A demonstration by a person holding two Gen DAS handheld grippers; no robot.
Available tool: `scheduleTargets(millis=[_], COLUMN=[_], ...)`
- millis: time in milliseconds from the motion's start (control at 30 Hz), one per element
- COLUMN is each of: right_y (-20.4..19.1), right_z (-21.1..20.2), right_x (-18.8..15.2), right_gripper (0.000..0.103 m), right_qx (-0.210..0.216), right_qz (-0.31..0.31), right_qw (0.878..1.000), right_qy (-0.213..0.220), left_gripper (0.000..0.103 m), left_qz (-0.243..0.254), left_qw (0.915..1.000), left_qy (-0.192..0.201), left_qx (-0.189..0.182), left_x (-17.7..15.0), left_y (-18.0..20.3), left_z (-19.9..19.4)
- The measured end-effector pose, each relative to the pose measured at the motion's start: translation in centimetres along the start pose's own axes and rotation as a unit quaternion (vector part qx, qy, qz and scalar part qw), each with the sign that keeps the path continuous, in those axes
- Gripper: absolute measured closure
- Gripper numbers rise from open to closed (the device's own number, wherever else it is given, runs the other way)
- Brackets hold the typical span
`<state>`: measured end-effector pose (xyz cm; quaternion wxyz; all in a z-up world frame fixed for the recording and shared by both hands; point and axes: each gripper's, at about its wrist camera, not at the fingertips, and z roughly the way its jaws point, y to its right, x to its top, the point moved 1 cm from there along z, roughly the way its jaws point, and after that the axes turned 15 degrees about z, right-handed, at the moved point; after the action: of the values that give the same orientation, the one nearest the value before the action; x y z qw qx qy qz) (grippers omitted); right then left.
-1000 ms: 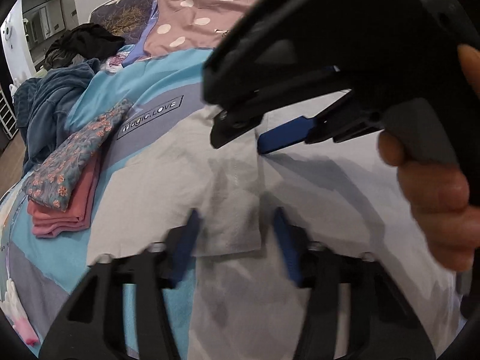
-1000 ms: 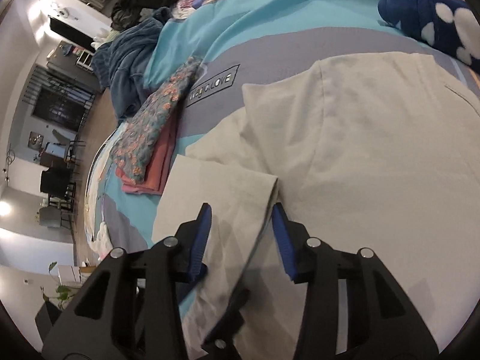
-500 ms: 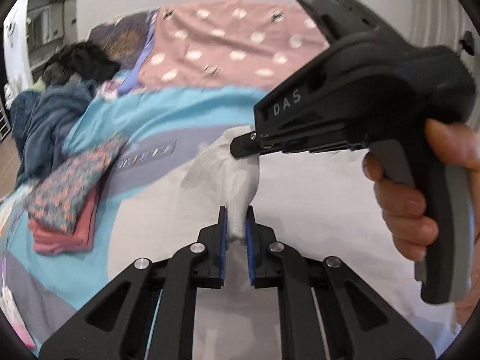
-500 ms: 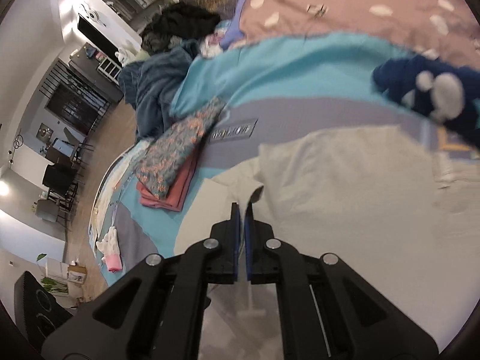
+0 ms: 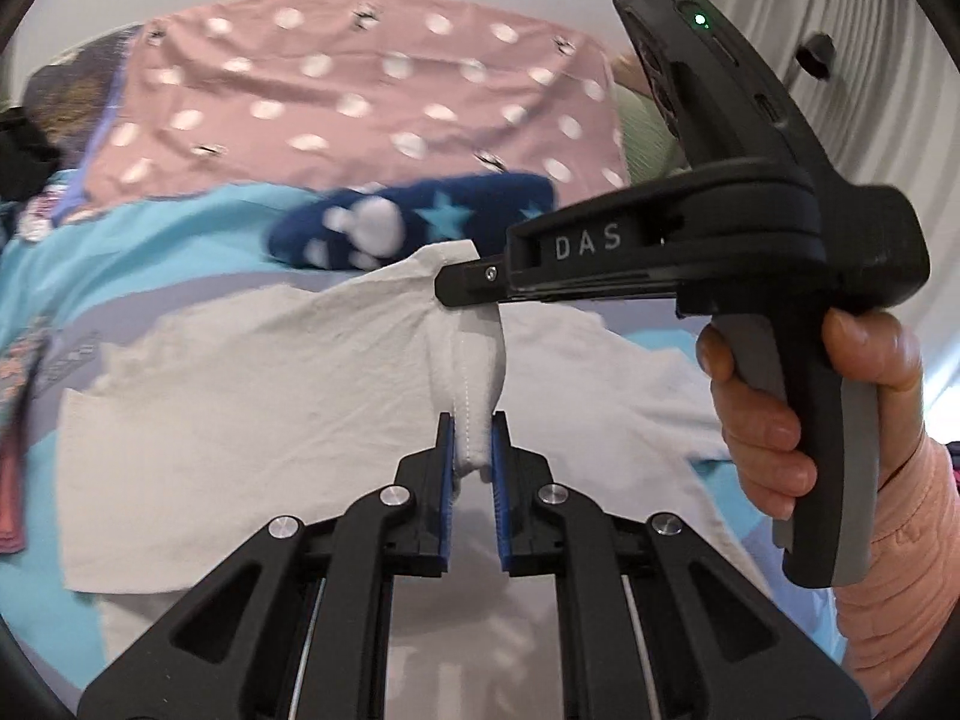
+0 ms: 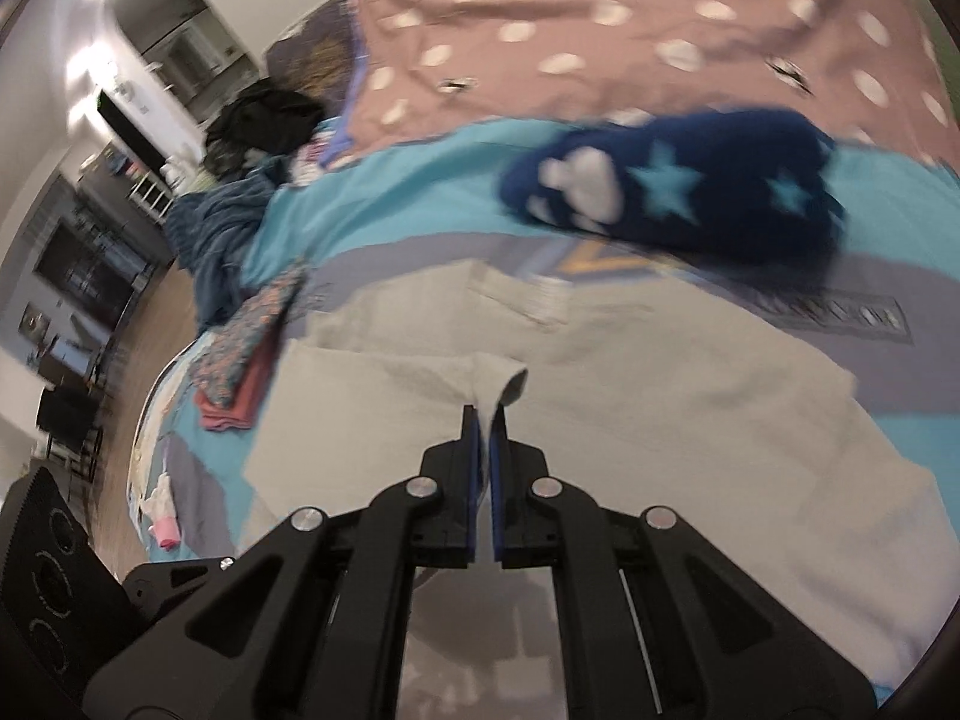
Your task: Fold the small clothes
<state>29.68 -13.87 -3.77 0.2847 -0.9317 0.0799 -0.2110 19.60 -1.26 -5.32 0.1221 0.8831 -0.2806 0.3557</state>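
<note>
Cloth: off-white cotton garment, soft, light and limp, spread on the bed's blue cover; we judge hems and corners the best holds.
Left wrist view: we see the left gripper nearly closed, pads pinching a stitched, bunched edge of the garment.
Same view, right side: the right gripper, held in a hand, clamps a raised corner just above.
Right wrist view: the right gripper is closed tight on a thin edge of the garment; a navy starred sock lies beyond.
</note>
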Motion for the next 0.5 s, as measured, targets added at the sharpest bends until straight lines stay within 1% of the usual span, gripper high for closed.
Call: scheduleTargets(millis=[67, 100, 233, 400, 500], right_y=[2.6, 3.6, 7.3, 10.6, 12.1], right_z=[-0.6, -0.9, -2.0, -2.6, -2.4], right_x=[-0.2, -0.4, -1.2, -2.2, -2.5], right_gripper=[0.1, 0.1, 0.1, 0.099, 0.099], right_qx=[0.0, -0.001, -0.008, -0.015, -0.03], right_qz=[0.02, 0.026, 0.05, 0.07, 0.079], right_qw=[1.0, 1.0, 0.999, 0.997, 0.996], right_qy=[0.002, 0.003, 0.01, 0.011, 0.016], left_gripper=[0.092, 0.092, 0.092, 0.092, 0.091], left_qz=[0.009, 0.012, 0.032, 0.059, 0.07], left_qw=[0.9998, 0.9997, 0.9982, 0.9955, 0.9943], left_qy=[-0.011, -0.015, -0.032, -0.052, -0.063], left_qx=[-0.012, -0.017, -0.04, -0.053, -0.05], left_x=[0.2, 0.3, 0.5, 0.0, -0.3], left_y=[1.5, 1.7, 5.1, 8.3, 9.1], left_z=[1.2, 1.7, 3.8, 5.6, 6.6])
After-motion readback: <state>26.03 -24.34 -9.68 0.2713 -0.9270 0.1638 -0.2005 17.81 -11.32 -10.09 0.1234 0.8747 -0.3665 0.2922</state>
